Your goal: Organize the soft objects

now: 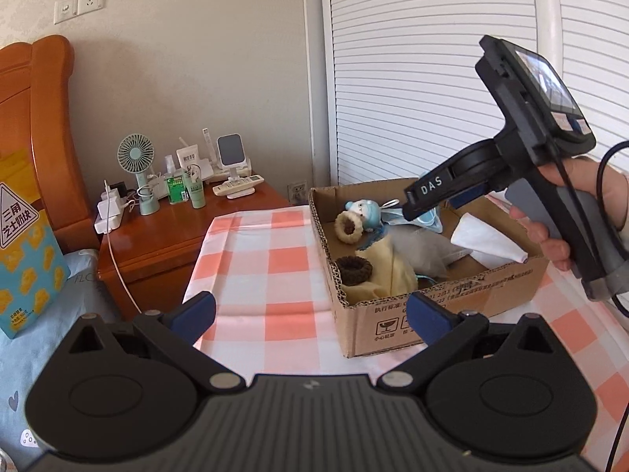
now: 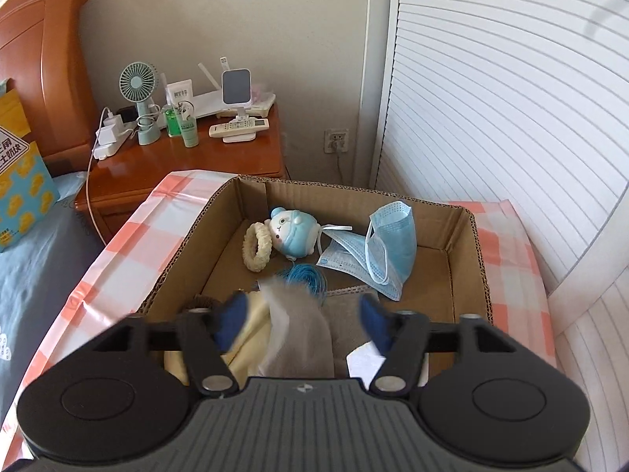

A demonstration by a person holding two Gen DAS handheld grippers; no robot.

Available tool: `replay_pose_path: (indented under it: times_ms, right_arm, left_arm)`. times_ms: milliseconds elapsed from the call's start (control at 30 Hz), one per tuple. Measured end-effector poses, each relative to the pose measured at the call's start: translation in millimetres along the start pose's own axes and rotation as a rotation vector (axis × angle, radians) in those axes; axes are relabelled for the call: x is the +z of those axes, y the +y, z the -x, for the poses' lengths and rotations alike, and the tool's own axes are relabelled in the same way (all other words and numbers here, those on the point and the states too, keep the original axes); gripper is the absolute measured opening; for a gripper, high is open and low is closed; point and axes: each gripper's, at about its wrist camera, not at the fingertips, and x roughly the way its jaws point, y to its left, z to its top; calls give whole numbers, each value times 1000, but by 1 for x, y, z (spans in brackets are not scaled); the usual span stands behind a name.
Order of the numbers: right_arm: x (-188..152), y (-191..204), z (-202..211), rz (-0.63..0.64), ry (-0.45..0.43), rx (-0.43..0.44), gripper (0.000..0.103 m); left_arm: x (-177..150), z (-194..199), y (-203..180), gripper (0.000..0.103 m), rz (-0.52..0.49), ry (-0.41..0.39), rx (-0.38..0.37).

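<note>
Soft grey cloth lies crumpled in the corrugated cardboard box between the open right gripper.

In the right wrist view the gripper body hides the near part of the box, and the grey cloth between the blue fingertips is smeared by motion — its outline cannot be read. In the left wrist view the right gripper covers part of the masks, and the box print is too small to read. The snack bag is cut off by the left edge — and so is the hand at the right.
</note>
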Motion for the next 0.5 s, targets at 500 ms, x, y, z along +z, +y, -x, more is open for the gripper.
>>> replay_pose_path:
  times_ms: [500]
  right_arm:
    - [-55,5,89,-36,-20,-205,103]
  left_arm:
    - [10,8,-7,102,60,62,23]
